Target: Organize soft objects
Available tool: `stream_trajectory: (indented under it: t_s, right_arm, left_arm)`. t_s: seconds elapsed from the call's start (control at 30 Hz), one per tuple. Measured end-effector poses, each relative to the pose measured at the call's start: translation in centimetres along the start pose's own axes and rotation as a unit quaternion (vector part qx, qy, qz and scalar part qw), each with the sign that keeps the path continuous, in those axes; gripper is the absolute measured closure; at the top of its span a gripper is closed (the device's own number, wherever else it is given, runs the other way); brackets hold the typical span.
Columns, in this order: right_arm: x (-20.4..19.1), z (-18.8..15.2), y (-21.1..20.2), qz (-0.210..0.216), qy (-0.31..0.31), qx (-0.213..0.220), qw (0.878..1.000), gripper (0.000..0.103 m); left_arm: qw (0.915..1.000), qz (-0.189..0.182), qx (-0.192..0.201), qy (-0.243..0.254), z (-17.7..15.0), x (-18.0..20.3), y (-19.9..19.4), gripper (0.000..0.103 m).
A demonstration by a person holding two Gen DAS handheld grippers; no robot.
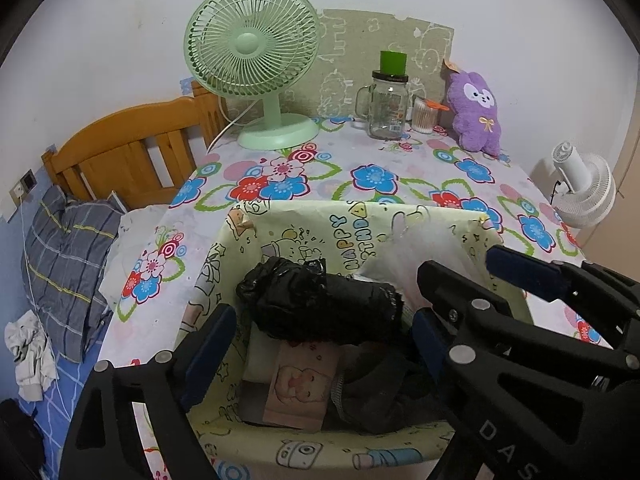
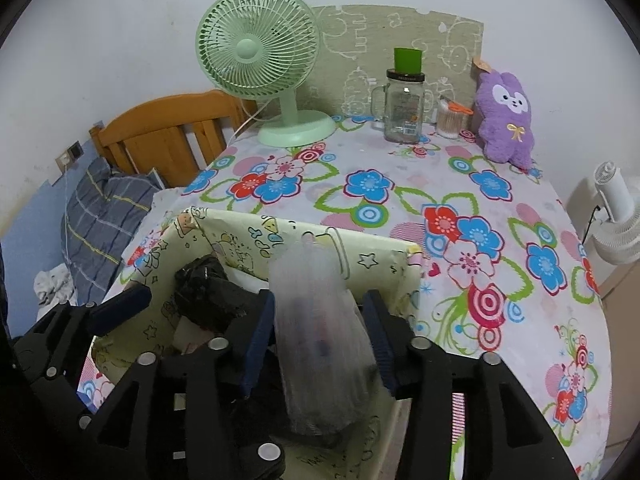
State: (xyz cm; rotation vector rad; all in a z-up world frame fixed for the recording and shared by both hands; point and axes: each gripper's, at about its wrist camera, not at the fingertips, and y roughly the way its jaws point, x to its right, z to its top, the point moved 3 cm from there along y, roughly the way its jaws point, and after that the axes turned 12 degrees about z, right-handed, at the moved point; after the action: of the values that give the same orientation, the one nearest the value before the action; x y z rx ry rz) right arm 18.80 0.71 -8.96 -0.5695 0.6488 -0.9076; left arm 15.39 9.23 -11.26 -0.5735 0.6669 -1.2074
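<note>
A yellow cartoon-print box (image 1: 304,232) (image 2: 360,248) stands at the near edge of the flowered table. Inside lie a crumpled black plastic bag bundle (image 1: 320,304) (image 2: 208,292), a pink tissue pack (image 1: 300,392) and dark grey cloth (image 1: 372,392). My left gripper (image 1: 322,314) is open, its fingers standing clear on either side of the black bundle. My right gripper (image 2: 318,296) (image 1: 458,260) is open over the box's right part, with a blurred clear plastic bag (image 2: 320,340) hanging loose between its fingers. A purple plush toy (image 1: 476,116) (image 2: 506,120) sits at the table's far right.
A green desk fan (image 1: 256,64) (image 2: 260,56), a glass jar with a green cap (image 1: 388,100) (image 2: 404,96) and a cotton-swab tub (image 2: 448,120) line the back. A bed with a wooden headboard (image 1: 132,148) lies left. A white fan (image 2: 616,216) stands right.
</note>
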Motion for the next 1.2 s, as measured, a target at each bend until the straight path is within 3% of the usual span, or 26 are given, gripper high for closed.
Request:
stream_trajectory:
  t_s: [0.13,0.5,1.2]
  right_arm:
    - [0.3,-0.1,-1.3,-0.004,-0.001,0.014,1.000,0.036]
    - [1.5,-0.4,-5.7,-0.020,0.002,0.051,0.999,0.026]
    - [3.8,-2.4,-15.6,-0.049,0.013,0.126,0.991,0.018]
  left_arm:
    - [0.9999,0.000,0.010,-0.002,0.2,0.3,-0.9,0.006]
    - [0.9990,0.001,0.044,0.001,0.5,1.7,-4.4,0.000]
    - [0.9945,0.010,0.104,-0.012,0.6,4.0,-11.8,0.000]
